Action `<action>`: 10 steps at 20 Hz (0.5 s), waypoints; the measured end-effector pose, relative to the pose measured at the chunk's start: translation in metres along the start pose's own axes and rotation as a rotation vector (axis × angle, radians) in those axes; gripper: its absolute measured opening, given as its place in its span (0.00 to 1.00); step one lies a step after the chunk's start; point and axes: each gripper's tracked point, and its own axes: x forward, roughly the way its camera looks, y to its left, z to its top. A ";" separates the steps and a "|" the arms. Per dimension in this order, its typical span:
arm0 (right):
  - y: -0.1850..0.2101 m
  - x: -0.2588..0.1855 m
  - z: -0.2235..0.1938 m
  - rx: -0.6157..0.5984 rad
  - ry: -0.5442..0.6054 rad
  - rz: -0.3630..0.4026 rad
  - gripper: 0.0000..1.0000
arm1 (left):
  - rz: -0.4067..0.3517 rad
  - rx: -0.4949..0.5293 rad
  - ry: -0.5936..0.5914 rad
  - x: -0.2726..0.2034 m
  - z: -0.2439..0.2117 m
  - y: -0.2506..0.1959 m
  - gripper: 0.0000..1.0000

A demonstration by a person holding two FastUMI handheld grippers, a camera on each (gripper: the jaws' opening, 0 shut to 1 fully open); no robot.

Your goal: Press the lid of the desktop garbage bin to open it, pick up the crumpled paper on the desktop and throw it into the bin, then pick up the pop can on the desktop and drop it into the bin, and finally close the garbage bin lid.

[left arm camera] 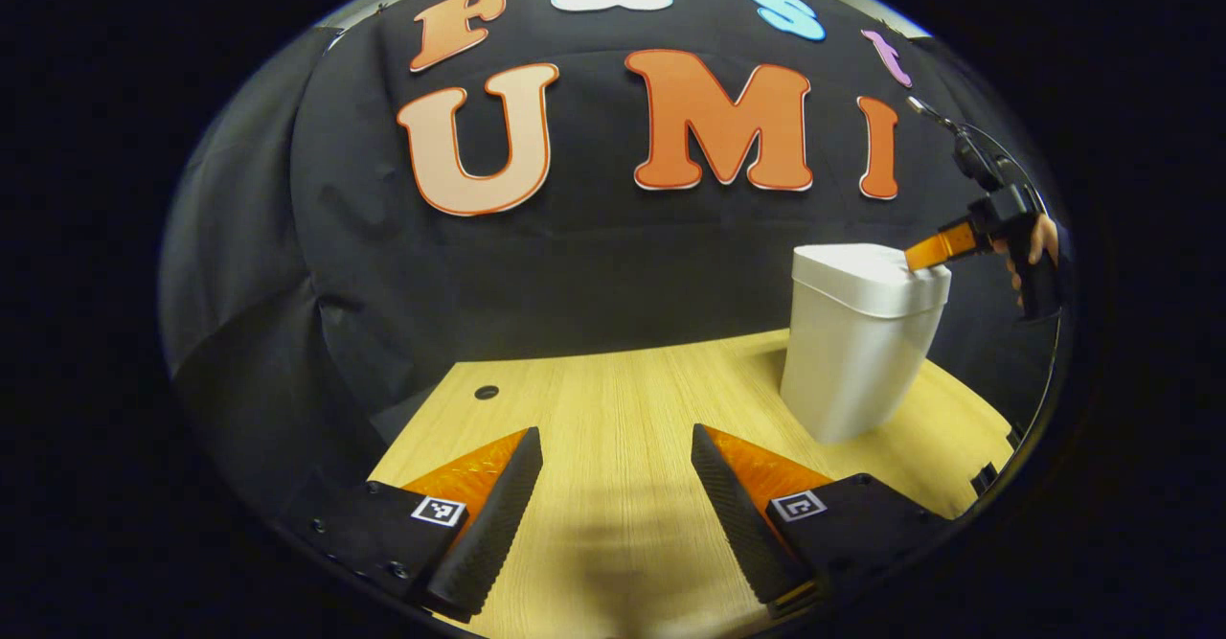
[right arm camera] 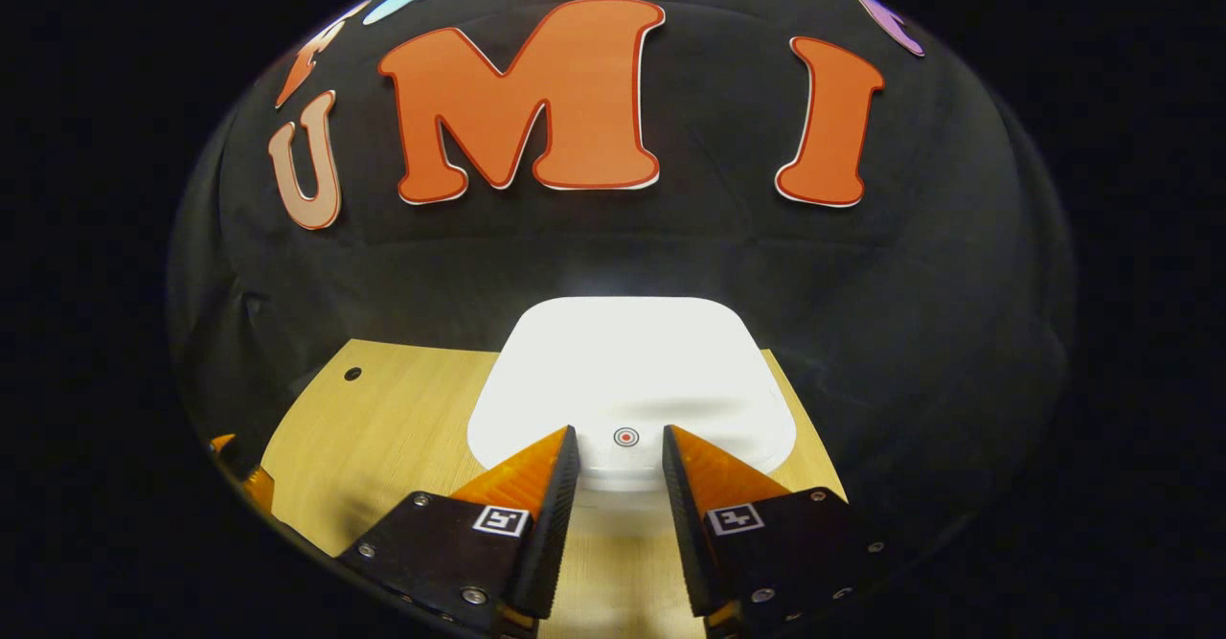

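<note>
Two pairs of jaws are in play, and the right gripper point(right arm camera: 620, 452) is much the nearer to the garbage bin point(left arm camera: 852, 371). In the right gripper view its jaws stand a little apart with nothing between them, poised at the near edge of the shut lid point(right arm camera: 632, 371). A small ringed red dot point(right arm camera: 625, 437) lies on the lid just ahead of the gap and in line with it. In the left gripper view that gripper point(left arm camera: 927, 252) has its tips at the lid's top right edge; whether they touch it I cannot tell.

The left gripper point(left arm camera: 618, 486) hangs over bare surface point(left arm camera: 613, 399), jaws spread wide and holding nothing, the bin well off to its far right.

The lid lies flat and shut, which suits either a press to open it or a bin just closed. I can read no brand or label on the bin.
</note>
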 end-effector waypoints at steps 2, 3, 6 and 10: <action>0.011 -0.009 -0.005 -0.036 -0.019 0.018 0.57 | 0.006 -0.002 -0.028 0.002 0.014 0.006 1.00; 0.016 -0.012 -0.004 -0.048 -0.038 0.027 0.57 | 0.009 0.000 -0.044 0.003 0.022 0.008 1.00; 0.035 -0.025 -0.001 -0.063 -0.096 0.064 0.57 | 0.017 0.003 -0.098 0.005 0.045 0.014 1.00; 0.056 -0.043 0.003 -0.085 -0.172 0.089 0.57 | 0.020 0.001 -0.180 0.002 0.078 0.016 0.99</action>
